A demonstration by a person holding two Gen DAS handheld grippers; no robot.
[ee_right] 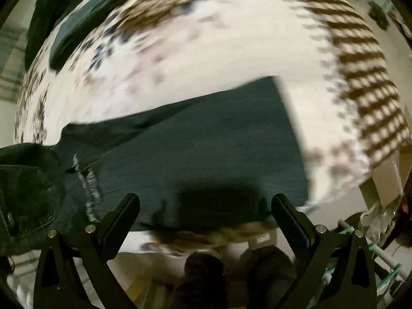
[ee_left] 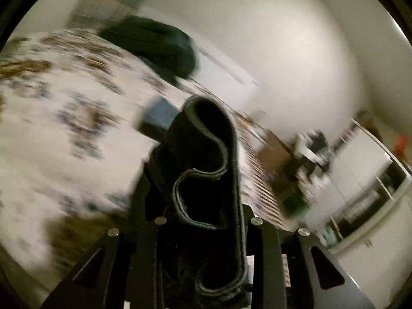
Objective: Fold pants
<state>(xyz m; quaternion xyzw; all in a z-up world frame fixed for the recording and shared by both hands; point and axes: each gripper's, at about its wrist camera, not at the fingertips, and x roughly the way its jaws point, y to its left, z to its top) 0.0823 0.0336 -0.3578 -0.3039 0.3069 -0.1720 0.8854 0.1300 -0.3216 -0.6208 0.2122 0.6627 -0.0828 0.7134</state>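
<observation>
The left gripper [ee_left: 206, 231] is clenched on a bunched, hemmed edge of the dark pants [ee_right: 195, 139], lifted clear of the bed; the thick seam curls in a loop right in front of its camera. The right gripper [ee_right: 206, 206] is spread wide with nothing between its fingers, hovering just over the near edge of the cloth.

From the right wrist view, one leg lies flat across the patterned bedspread [ee_right: 231, 38], its squared end toward two o'clock, while the waist and a back pocket [ee_right: 25, 193] bunch at nine o'clock. I'd judge the fold barely under way: one end is being carried, presumably over the rest, and the halving and smoothing remain to be done.

Another dark garment pile [ee_left: 152, 43] sits at eleven o'clock in the left wrist view, at the far edge of the bed. Behind it is a pale wall [ee_left: 283, 38], and at three to four o'clock there is blurred furniture I can't identify. Both views are smeared by motion
</observation>
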